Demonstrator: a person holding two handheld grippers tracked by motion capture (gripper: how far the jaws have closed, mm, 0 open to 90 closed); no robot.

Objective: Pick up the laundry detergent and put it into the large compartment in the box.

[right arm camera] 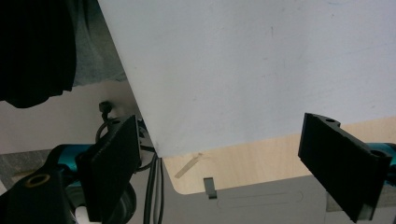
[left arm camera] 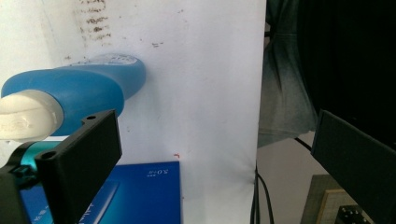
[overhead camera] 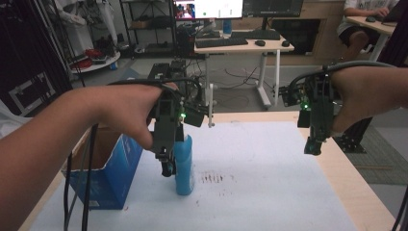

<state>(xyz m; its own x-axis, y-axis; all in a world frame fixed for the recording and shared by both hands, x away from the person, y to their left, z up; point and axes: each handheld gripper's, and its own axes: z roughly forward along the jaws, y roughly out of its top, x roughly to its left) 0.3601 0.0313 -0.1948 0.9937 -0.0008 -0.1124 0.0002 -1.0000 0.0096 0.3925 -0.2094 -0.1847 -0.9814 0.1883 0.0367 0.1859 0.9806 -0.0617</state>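
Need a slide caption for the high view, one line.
Left claw beside an upright blue bottle near a blue box; right claw hovers open.

A white sheet (overhead camera: 269,163) covered most of the wooden table (overhead camera: 356,187), marked near its middle with a patch of reddish-brown smears (overhead camera: 211,178). An open blue cardboard box (overhead camera: 108,173) stood at the sheet's left edge. Beyond the table stood a desk (overhead camera: 240,47) carrying a black keyboard (overhead camera: 221,42), a mouse (overhead camera: 260,43) and two monitors (overhead camera: 208,8). Cables (overhead camera: 235,74) trailed across the floor beneath it. At the far right a person (overhead camera: 361,24) sat at another desk, and shelving (overhead camera: 144,24) stood at the back left.
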